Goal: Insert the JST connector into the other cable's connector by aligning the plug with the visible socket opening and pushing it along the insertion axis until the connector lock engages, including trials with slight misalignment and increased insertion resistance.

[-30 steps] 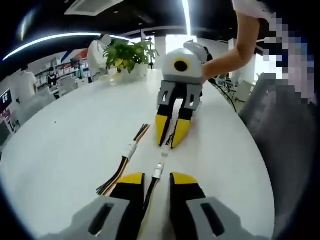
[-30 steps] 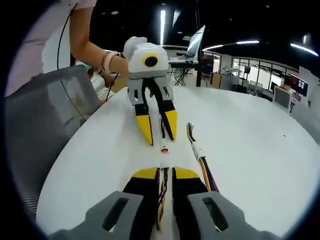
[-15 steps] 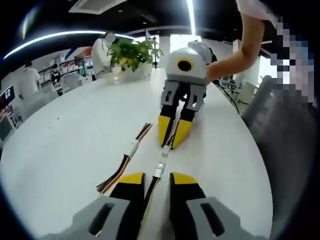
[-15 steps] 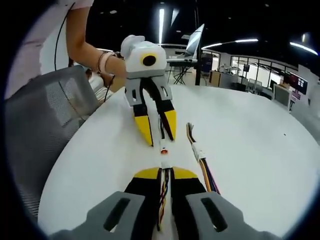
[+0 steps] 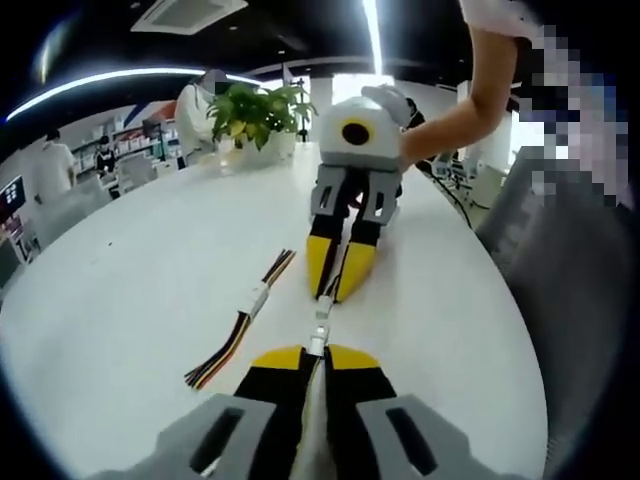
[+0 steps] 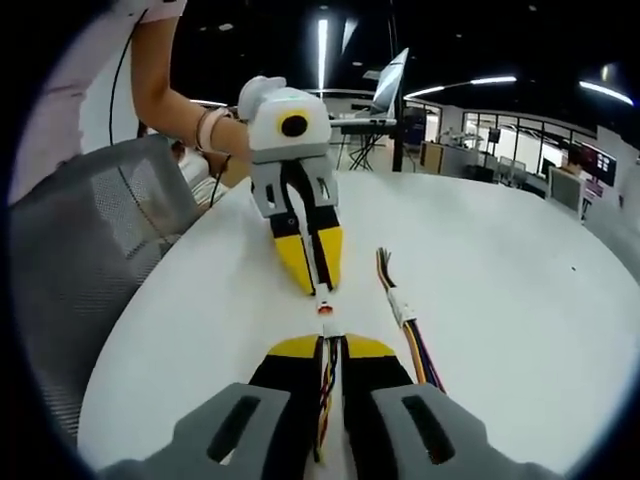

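Two wired JST connectors meet end to end on the white table (image 5: 140,250). My left gripper (image 5: 315,352) is shut on the dark wires of the near cable, whose white connector (image 5: 318,339) sticks out past its tips. Facing it, my right gripper (image 5: 331,291) is shut on the other cable, whose connector (image 5: 322,310) is almost touching the first. In the right gripper view my right gripper (image 6: 332,343) clamps multicoloured wires, with its white plug (image 6: 327,325) just ahead. The left gripper (image 6: 320,286) stands opposite with its connector (image 6: 324,308) at its tips; I cannot tell whether they are mated.
A spare joined cable pair (image 5: 250,305) (image 6: 404,310) lies beside the work line. A potted plant (image 5: 256,110) stands at the table's far edge. A grey chair (image 5: 570,270) (image 6: 90,240) sits by the table's edge, and a person's arm (image 5: 470,95) holds the opposite gripper.
My left gripper's jaws, apart around the cable before, have closed on it. The two connectors have drawn slightly closer together.
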`<state>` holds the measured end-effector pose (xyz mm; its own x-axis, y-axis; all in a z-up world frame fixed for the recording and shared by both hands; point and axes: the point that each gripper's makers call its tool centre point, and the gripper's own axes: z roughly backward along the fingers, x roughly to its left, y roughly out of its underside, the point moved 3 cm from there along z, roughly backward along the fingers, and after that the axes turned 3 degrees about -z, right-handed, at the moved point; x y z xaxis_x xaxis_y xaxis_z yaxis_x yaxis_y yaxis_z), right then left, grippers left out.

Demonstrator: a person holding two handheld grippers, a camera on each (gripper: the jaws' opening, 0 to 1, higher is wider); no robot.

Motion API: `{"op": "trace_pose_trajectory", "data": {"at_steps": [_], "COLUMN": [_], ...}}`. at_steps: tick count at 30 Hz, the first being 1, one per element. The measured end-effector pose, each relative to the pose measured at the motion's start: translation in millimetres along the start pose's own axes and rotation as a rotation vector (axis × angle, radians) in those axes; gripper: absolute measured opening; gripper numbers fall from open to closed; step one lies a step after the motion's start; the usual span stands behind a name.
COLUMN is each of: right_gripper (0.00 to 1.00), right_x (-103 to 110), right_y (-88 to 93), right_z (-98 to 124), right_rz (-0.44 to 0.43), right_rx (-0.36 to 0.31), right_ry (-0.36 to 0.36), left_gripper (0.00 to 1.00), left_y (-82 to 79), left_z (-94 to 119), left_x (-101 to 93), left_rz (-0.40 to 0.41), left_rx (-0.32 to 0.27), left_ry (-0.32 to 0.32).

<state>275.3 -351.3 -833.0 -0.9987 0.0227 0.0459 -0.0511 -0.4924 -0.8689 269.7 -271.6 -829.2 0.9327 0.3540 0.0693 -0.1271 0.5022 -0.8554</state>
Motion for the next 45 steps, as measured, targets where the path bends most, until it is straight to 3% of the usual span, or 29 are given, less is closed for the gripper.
{"op": "trace_pose_trajectory", "data": {"at_steps": [8,17,29,45], "right_gripper": [0.04,0.03,0.03,0.03], "right_x": [-0.7,-1.3,-2.0,0.3], "right_y": [-0.6,-4.1,-5.6,-8.8], "right_z": [0.9,4.9,5.7,5.3], "right_rz": [-0.025,-0.057,-0.045,-0.009], "right_rx": [-0.004,0.025,0.066,0.086], "right_ry": [-0.005,-0.004,-0.008,-0.024], "left_gripper": [0.0,0.0,0.0,0.0], "left_y": [0.1,-3.5,-12.1,-14.1], "left_z": [0.0,-2.0,-4.7,-5.8], "left_x": [1.2,1.4,2.6,1.5], "left_rz": [0.014,-0.006,-0.072,-0.012], "left_rx": [-0.001,0.053,0.076,0.094], "left_ry": [-0.001,0.019,0.033,0.057]}}
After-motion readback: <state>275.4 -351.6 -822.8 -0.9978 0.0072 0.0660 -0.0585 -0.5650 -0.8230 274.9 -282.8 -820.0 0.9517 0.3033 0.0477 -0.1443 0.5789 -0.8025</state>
